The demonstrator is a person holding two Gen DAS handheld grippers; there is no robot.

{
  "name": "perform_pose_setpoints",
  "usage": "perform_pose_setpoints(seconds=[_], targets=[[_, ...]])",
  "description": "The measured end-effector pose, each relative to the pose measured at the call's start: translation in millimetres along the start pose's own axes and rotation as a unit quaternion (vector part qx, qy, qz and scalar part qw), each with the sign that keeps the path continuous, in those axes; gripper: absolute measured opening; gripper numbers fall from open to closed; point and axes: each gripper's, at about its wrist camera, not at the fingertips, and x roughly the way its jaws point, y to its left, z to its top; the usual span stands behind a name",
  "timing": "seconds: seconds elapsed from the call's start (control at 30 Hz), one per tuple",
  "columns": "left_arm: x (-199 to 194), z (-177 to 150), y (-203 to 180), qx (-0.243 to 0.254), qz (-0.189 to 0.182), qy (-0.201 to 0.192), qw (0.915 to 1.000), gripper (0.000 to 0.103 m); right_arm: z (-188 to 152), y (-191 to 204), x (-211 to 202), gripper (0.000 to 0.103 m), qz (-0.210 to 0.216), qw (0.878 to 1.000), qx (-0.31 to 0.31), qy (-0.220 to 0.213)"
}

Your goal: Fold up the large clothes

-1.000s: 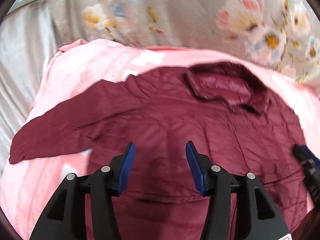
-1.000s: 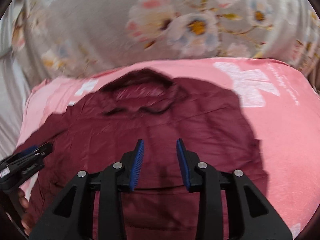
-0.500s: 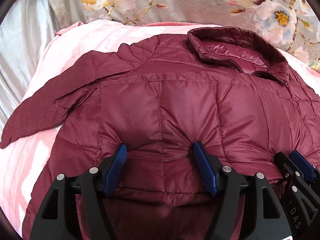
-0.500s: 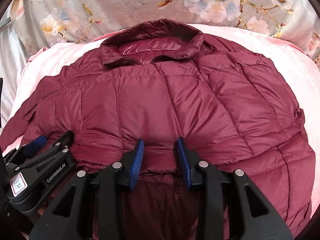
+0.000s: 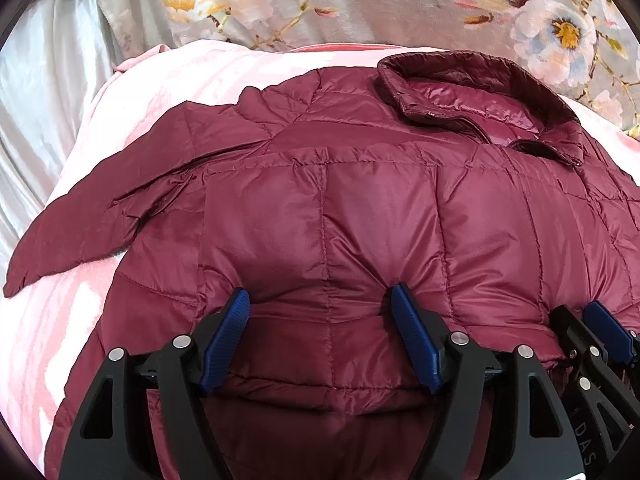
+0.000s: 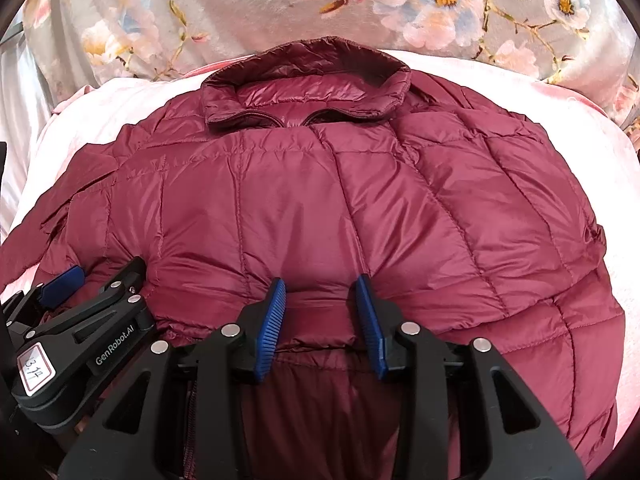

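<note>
Lying flat, quilted maroon puffer jacket [image 5: 360, 208] (glossy, collared), fuzzy pink blanket [image 5: 132, 92]

Pink fleece blanket [image 5: 132, 92] spread as the bearing surface, maroon quilted puffer jacket [image 5: 360, 208] lying flat on it, collar toward the floral grey cover [image 5: 380, 0] beyond the blanket's far edge

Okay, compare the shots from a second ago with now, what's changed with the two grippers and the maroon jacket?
Both grippers came down onto the maroon puffer jacket. The left gripper has just been opening its jaws wider, and its fingertips now dent the quilting, fabric bulging between them. The right gripper kept about the same narrower gap and presses in too; whether it pinches a fold is unclear. The jacket stays spread on the pink blanket, collar far, left sleeve out.
</note>
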Motion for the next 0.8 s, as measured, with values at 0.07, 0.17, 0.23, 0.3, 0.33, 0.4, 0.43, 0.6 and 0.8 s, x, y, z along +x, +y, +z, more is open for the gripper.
perform_pose_setpoints(seconds=[0.07,0.17,0.23,0.3,0.33,0.4,0.43,0.6,0.8], targets=[[-1,2,8,-0.013,-0.017,0.004,0.9998,0.074,0,-1,0,0.036,0.002,1.0,0.0,0.001],[-16,0,37,-0.038,-0.051,0.014,0.9979,0.075,0,-1,-2,0.038,0.005,1.0,0.002,-0.003],[-33,-3,75,-0.069,-0.058,0.012,0.9959,0.075,-1,-3,-11,0.039,-0.003,1.0,0.007,-0.01],[-46,-5,125,-0.104,-0.066,0.01,0.9923,0.076,-5,1,-36,0.039,-0.012,0.999,0.005,-0.03],[-49,-7,148,-0.119,-0.064,0.009,0.9909,0.078,-9,6,-51,0.039,-0.007,0.999,-0.003,-0.04],[-50,-10,206,-0.153,-0.039,0.013,0.9874,0.078,-18,17,-73,0.044,-0.003,0.999,-0.018,-0.048],[-47,-11,235,-0.17,-0.025,0.017,0.985,0.078,-23,23,-82,0.046,-0.002,0.998,-0.024,-0.051],[-27,-22,360,-0.261,0.064,0.041,0.9623,0.078,-50,48,-103,0.055,0.008,0.998,-0.05,-0.038],[0,-43,450,-0.37,0.072,0.071,0.9234,0.077,-65,57,-95,0.055,0.029,0.999,-0.021,-0.001]])
